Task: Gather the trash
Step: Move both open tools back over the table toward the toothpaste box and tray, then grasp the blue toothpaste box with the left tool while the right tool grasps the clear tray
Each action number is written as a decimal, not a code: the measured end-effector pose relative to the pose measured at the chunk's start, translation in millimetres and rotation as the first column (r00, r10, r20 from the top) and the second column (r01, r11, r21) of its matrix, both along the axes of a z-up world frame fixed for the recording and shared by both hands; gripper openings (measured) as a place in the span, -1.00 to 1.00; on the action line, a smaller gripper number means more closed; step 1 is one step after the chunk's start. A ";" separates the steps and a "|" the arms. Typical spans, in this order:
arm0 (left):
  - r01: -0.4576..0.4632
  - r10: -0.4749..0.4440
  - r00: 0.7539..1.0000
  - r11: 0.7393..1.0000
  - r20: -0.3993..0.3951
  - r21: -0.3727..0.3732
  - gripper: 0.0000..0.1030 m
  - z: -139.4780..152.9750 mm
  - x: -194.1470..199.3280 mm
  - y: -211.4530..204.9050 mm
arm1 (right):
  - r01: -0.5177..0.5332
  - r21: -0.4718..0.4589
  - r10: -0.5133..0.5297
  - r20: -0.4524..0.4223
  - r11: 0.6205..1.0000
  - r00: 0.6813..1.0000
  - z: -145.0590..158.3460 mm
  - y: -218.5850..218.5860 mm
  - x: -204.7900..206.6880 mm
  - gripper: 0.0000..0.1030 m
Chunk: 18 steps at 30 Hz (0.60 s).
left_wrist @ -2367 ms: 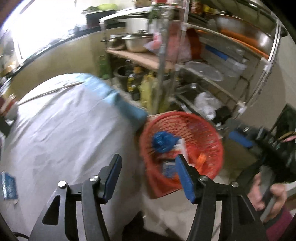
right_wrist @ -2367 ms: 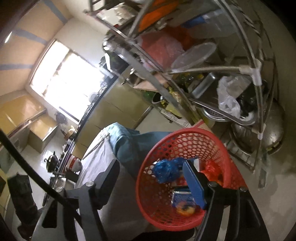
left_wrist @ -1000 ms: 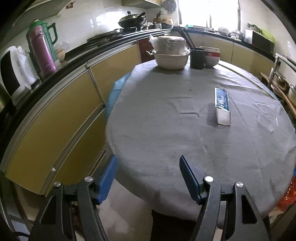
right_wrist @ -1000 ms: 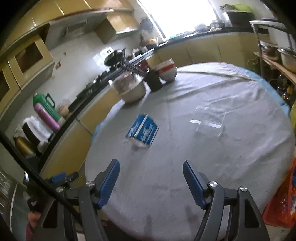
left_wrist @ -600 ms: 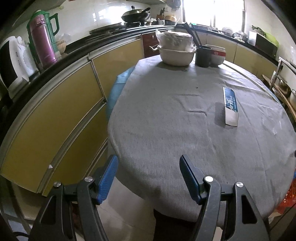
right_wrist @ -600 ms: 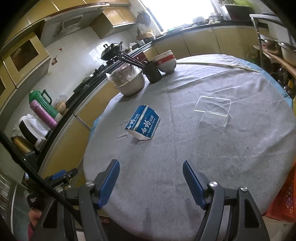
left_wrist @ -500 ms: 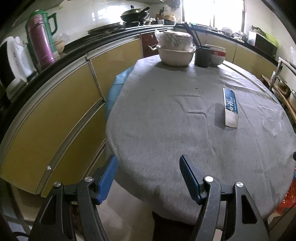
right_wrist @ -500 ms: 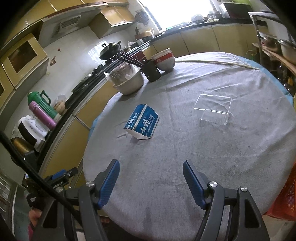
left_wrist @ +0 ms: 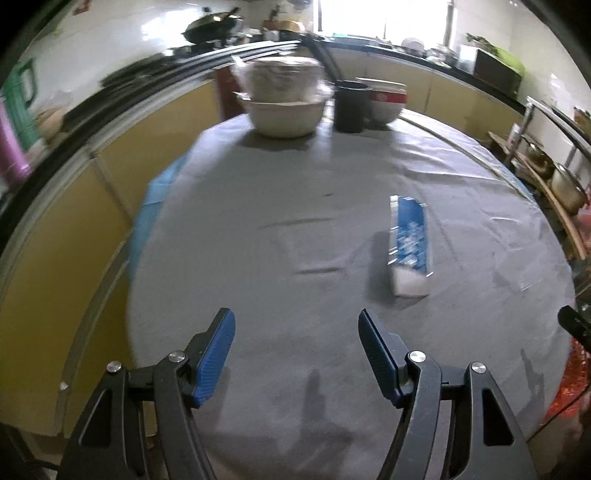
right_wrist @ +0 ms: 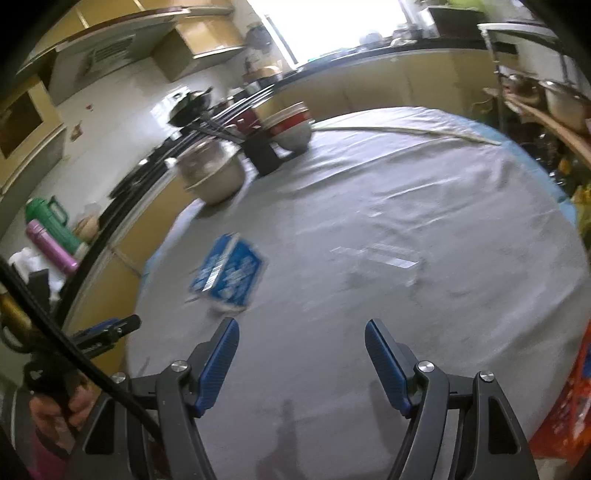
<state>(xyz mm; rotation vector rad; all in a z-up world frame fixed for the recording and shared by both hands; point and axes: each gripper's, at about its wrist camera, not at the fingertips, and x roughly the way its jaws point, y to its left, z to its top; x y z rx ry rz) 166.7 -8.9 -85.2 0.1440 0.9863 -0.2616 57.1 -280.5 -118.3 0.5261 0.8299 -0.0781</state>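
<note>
Left wrist: left gripper [left_wrist: 295,350] jaws apart, empty, over round grey-clothed table [left_wrist: 258,206]; flattened blue-and-white carton [left_wrist: 409,245] lies at 1 o'clock, likely next pickup.

Right wrist: right gripper [right_wrist: 301,360] jaws apart, empty; carton at 11 o'clock, clear plastic tray [right_wrist: 380,258] at 12.

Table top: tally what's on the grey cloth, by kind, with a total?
Blue-and-white carton: 1
Clear plastic container: 1
Bowls: 2, a cream bowl and a red-banded bowl
Black cup: 1
Total: 5

Yellow cabinets [left_wrist: 92,206], bright window [right_wrist: 332,22]
</note>
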 end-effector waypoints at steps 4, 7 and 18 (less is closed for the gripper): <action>0.049 -0.050 0.999 0.999 -0.022 -0.017 0.36 -7.3 15.9 -37.6 | 0.051 -0.006 -0.051 0.004 0.999 0.999 -6.8 -33.7 7.5 0.45; 0.061 -0.063 0.997 0.998 -0.049 -0.030 0.36 -13.8 30.3 -60.1 | 0.070 -0.010 -0.070 0.018 0.997 0.997 -10.7 -56.7 19.5 0.45; 0.062 -0.074 0.987 0.994 -0.141 -0.089 0.36 -33.8 66.2 -96.9 | -0.032 0.098 0.024 0.082 0.995 0.996 -29.8 -106.3 78.7 0.46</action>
